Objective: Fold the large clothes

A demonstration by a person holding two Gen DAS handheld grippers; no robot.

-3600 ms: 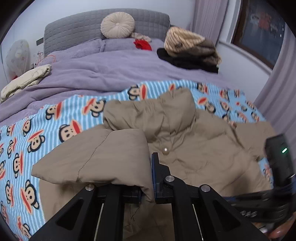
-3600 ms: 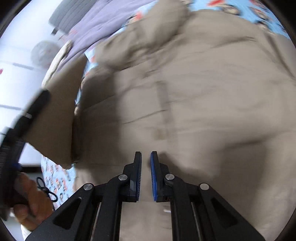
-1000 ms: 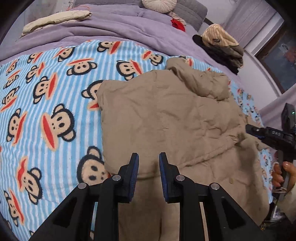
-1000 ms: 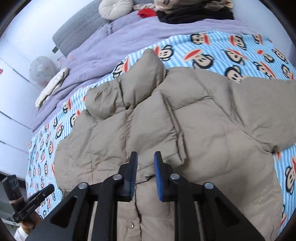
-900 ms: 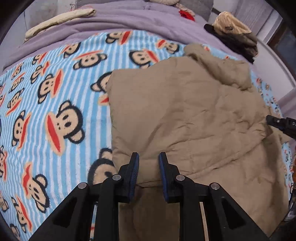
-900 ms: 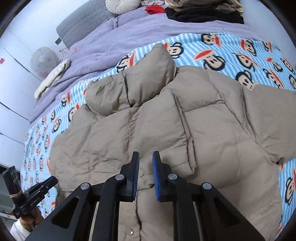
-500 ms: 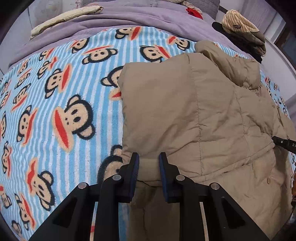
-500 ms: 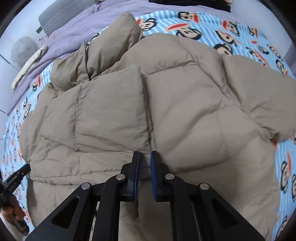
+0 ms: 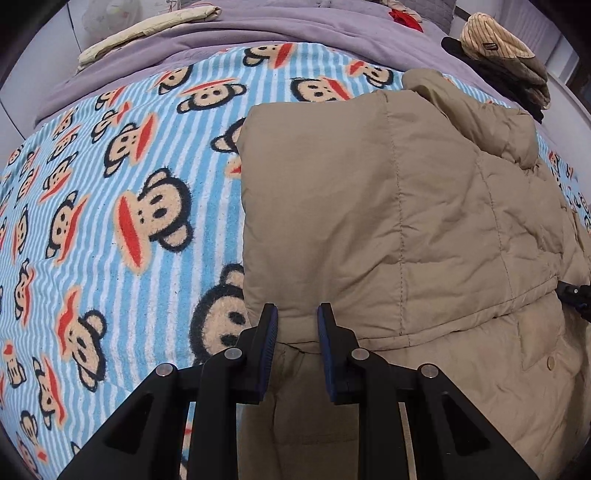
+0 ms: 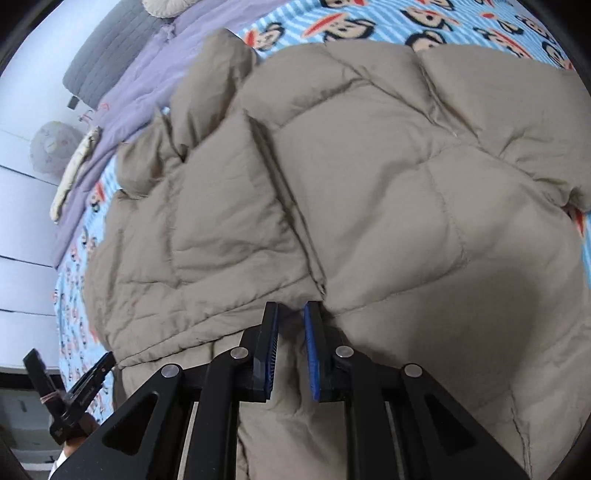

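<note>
— Monkey-print blanket [image 9: 122, 221] covers the bed, and the tan puffer jacket [image 9: 388, 221] lies spread on it, collar toward the purple duvet [image 9: 258, 29]. How far along am I?

— Early, I judge. One sleeve is folded in over the jacket's front; the other sleeve [image 10: 535, 122] lies out to the side, and the body isn't folded at all.

— And my tools?

— My left gripper [image 9: 294, 325] sits at the folded sleeve's cuff edge, jaws slightly apart with fabric between them; I cannot tell if they pinch. My right gripper [image 10: 290, 321] has just been closing, its jaws narrowed on a ridge of fabric at the jacket's front seam.
</note>
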